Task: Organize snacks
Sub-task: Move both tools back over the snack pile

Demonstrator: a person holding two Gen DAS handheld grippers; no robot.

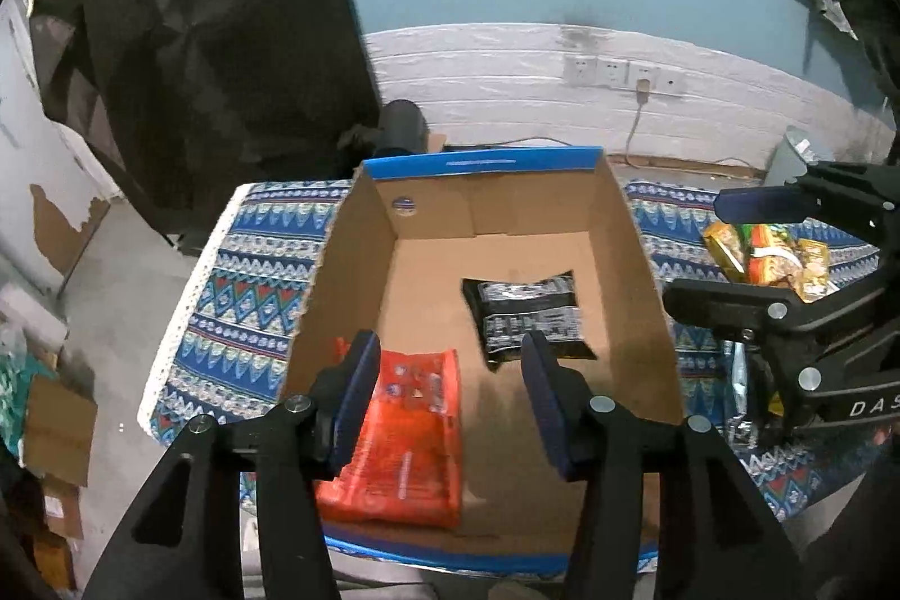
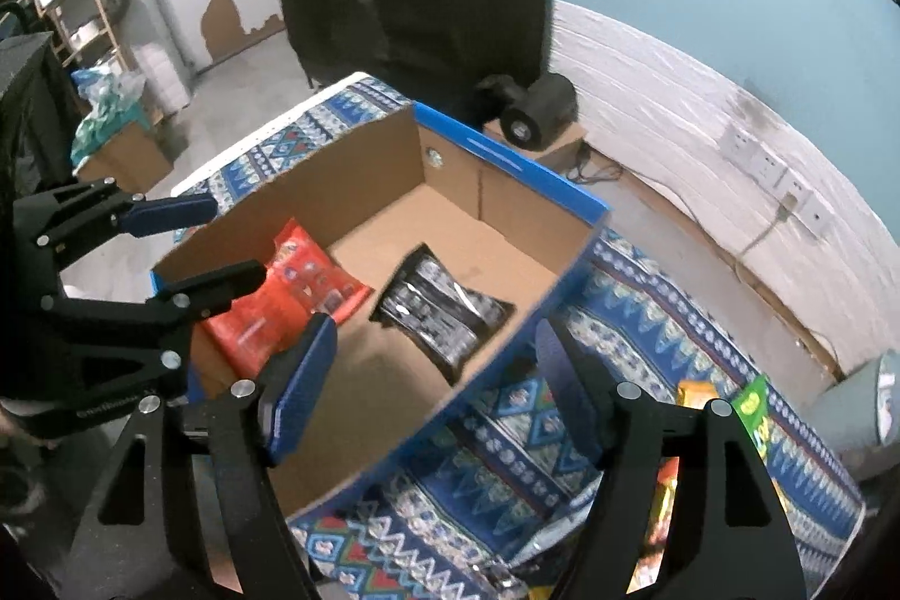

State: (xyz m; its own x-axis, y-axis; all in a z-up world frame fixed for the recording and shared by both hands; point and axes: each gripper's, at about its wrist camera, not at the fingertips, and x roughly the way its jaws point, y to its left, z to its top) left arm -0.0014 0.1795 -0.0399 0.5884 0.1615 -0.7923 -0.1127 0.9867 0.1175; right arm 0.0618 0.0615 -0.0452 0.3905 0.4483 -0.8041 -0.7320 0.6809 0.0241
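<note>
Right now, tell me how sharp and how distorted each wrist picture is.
Left wrist view: strong fisheye bend in the white wall boards, motion smear on the black foil snack packet inside the brown cardboard box. Right wrist view: the same curvature, dark vignette corners, slight blur on the orange snack packet.

Both wrist cams look down into the same cardboard box (image 1: 635, 262) (image 2: 349, 161), left from its near edge, right from the right side.
</note>
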